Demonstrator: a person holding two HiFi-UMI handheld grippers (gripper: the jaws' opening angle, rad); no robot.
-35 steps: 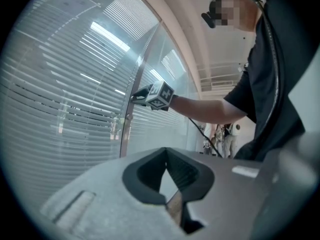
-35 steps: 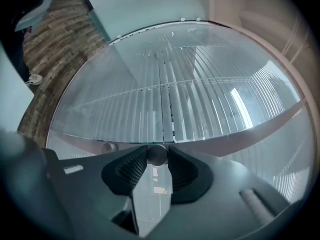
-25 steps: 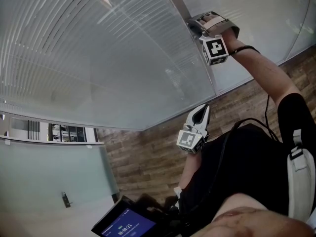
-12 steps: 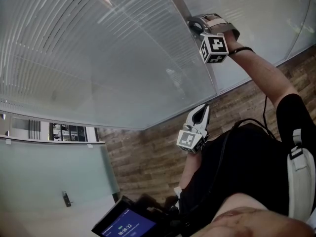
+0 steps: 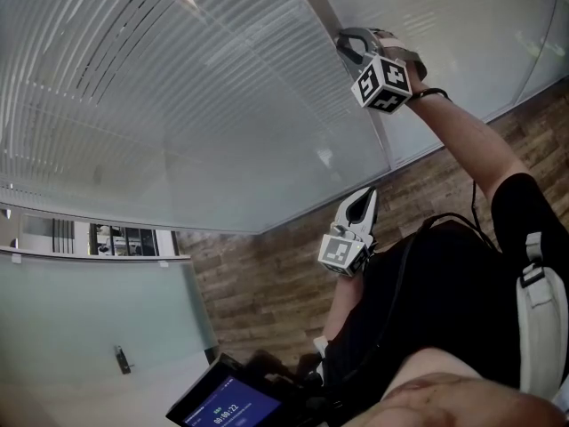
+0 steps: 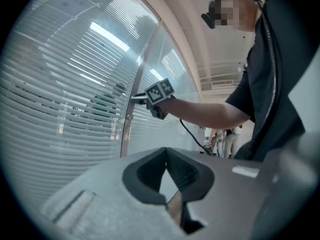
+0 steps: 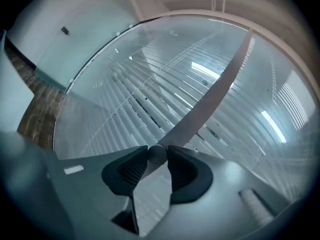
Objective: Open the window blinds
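White window blinds made of thin flat slats (image 5: 178,105) sit behind the glass wall in front of the person. They fill the pane on each side of a grey metal post (image 7: 210,99). Some slats near the top show dark gaps. Most of the others look nearly shut.

A small round grey knob (image 7: 156,154) sticks out from the post. The right tongs (image 7: 156,157) are pinching this knob, one pad on each side. The left tongs (image 5: 362,205) hang lower down, away from the glass. Their tips are pressed together with nothing between them.

I think the step now is twisting the knob to tilt the slats, and the job looks only partly done. Next, the right tongs should keep a firm pinch and roll more, so the pads do not slip off the smooth knob. Then a look at the slats will tell if more gaps have opened.

Counting:
- one knob
- one post
- two panes with blinds
- two tongs, each with one black and white marker cube

Lower down there is a brown wooden floor (image 5: 267,283) and one dark screen with blue light (image 5: 227,403).
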